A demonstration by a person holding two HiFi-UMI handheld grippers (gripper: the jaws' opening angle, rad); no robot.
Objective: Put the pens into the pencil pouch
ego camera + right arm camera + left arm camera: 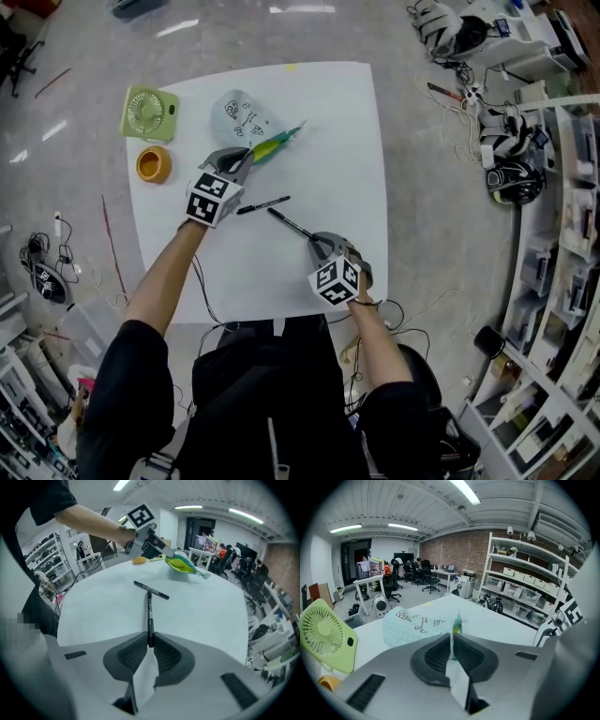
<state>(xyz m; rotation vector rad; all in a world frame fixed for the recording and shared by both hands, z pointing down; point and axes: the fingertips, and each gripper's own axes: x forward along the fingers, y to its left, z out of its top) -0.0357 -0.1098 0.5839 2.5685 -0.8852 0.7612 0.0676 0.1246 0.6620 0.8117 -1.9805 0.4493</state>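
My L tongs (pixel 246 157) are clenched on the near edge of the green-yellow pouch (pixel 274 144) over the white worktop (pixel 347 141); R tongs (pixel 317 239) pinch a black pen (pixel 291 223) by its end, nearer me than the pouch; 2nd black pen (pixel 263 204) lies between pouch & held pen.

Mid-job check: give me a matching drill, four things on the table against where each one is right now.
Things:
1. fan
2. pouch
3. near pen
4. far pen

Places:
A. end clamped in the right tool
B. lying free on the table, between the tools
C. edge clamped in the left tool
D. at the table's far left corner

Pairs: 1-D, 2-C, 3-A, 4-B.
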